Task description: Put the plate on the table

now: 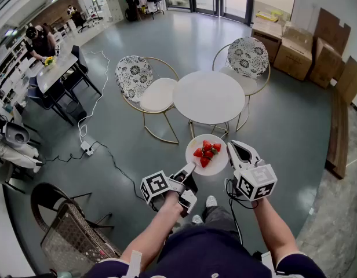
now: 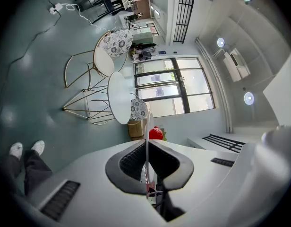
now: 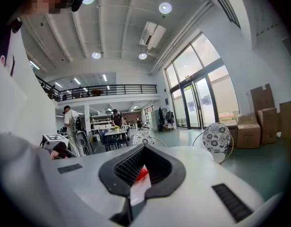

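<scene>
A white plate [image 1: 218,161] carrying several red strawberries [image 1: 207,153] hangs in the air just in front of the round white table [image 1: 208,96], nearer to me than its edge. My left gripper [image 1: 190,168] is shut on the plate's near-left rim. My right gripper [image 1: 230,150] is shut on its right rim. In the left gripper view the plate [image 2: 147,141] shows edge-on as a thin white line pinched between the jaws, with a strawberry [image 2: 156,133] beyond and the table [image 2: 118,97] further off. In the right gripper view the plate's rim [image 3: 138,189] sits between the jaws beside a strawberry [image 3: 141,173].
Two patterned chairs [image 1: 142,81] [image 1: 247,57] stand at the table's far-left and far-right sides. Cardboard boxes [image 1: 294,52] are stacked at the far right. A wicker chair [image 1: 74,236] stands at my near left. A cable and power strip [image 1: 86,148] lie on the grey floor to the left.
</scene>
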